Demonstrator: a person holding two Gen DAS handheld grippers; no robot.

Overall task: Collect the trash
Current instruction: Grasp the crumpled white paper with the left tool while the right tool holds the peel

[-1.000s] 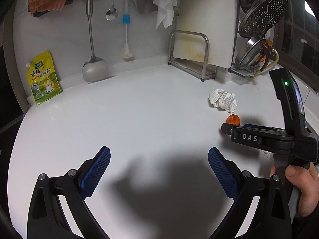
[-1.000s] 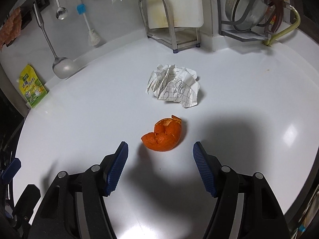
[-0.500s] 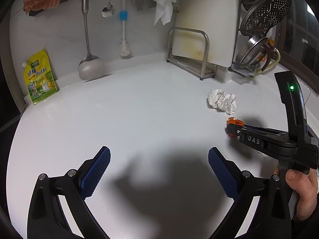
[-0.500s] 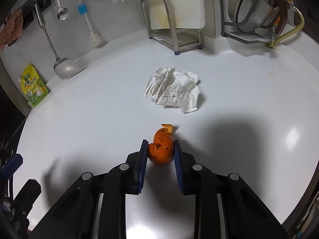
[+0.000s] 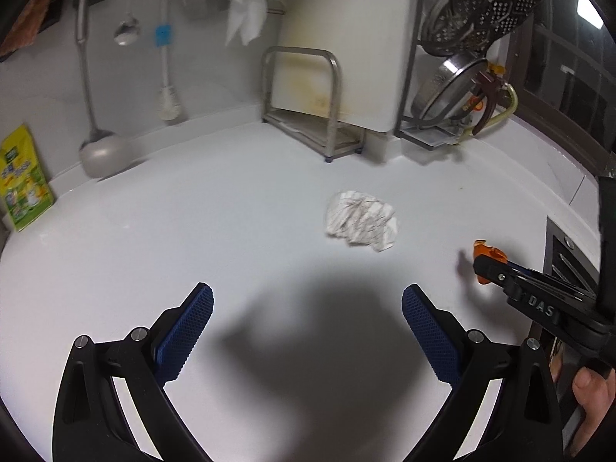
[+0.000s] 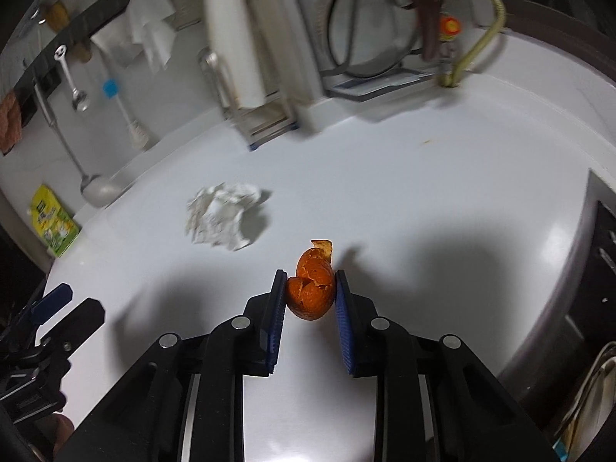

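An orange peel sits pinched between the blue pads of my right gripper, which is shut on it and holds it just above the white counter. In the left wrist view the same peel shows at the tip of the right gripper near the right edge. A crumpled ball of white checked paper lies on the counter ahead of my left gripper, which stands wide open with nothing between its fingers. From the right wrist the paper lies to the left of the peel.
A metal rack with a white cutting board and a dish rack with steel pans stand at the back. A ladle, a brush and a yellow-green pouch line the left wall. The counter edge curves off at right.
The right gripper closed on the orange peel, lifted it slightly and carried it right, away from the paper. The left gripper moved towards the paper, still open.
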